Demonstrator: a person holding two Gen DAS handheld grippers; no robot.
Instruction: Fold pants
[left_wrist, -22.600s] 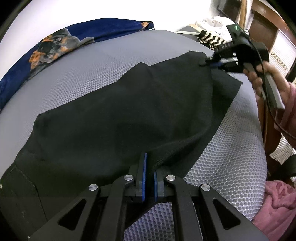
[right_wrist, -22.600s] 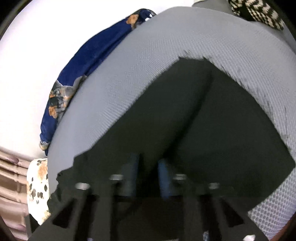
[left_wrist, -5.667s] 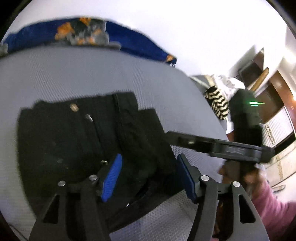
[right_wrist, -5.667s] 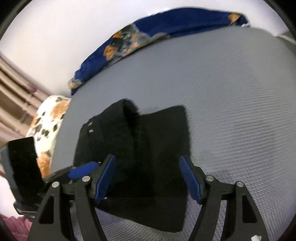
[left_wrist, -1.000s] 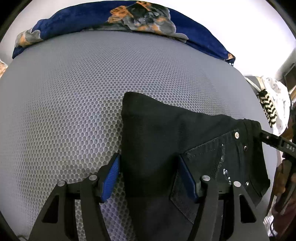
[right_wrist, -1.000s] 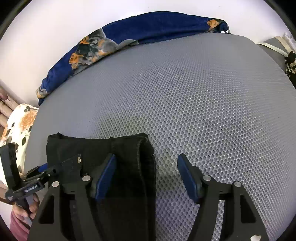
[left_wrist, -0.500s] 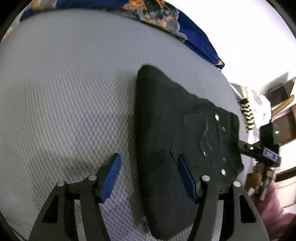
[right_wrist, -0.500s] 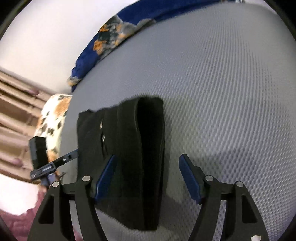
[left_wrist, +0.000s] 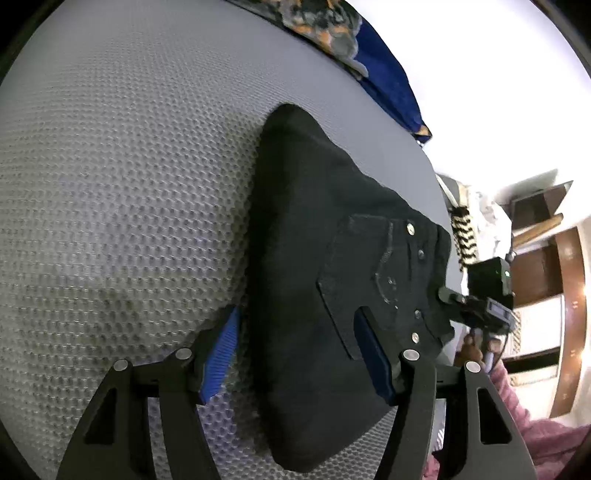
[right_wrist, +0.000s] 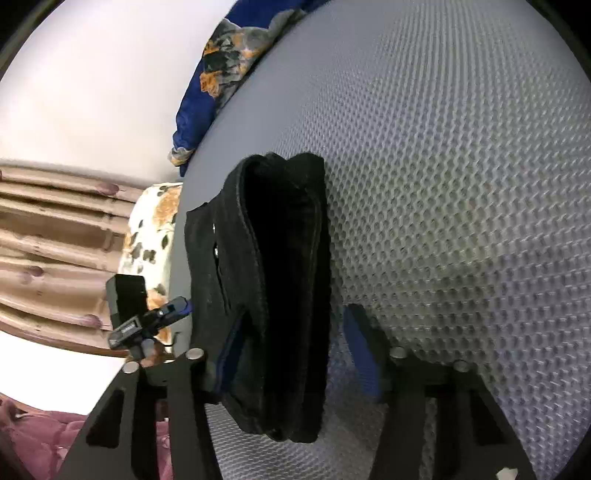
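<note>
My left gripper (left_wrist: 295, 347) gapes over near end of pants (left_wrist: 332, 280), pads clear of cloth, straddling bundle to square it. My right gripper (right_wrist: 295, 354) closing around stacked edge, not yet pinching. Pants lie folded compact on grey mesh mattress (left_wrist: 122, 177); blue blanket (right_wrist: 207, 88) beyond.

A bedroom at home: a grey mattress (left_wrist: 129, 184), a blue blanket (right_wrist: 207, 99) by the wall, wooden cupboards (left_wrist: 546, 266) nearby.
</note>
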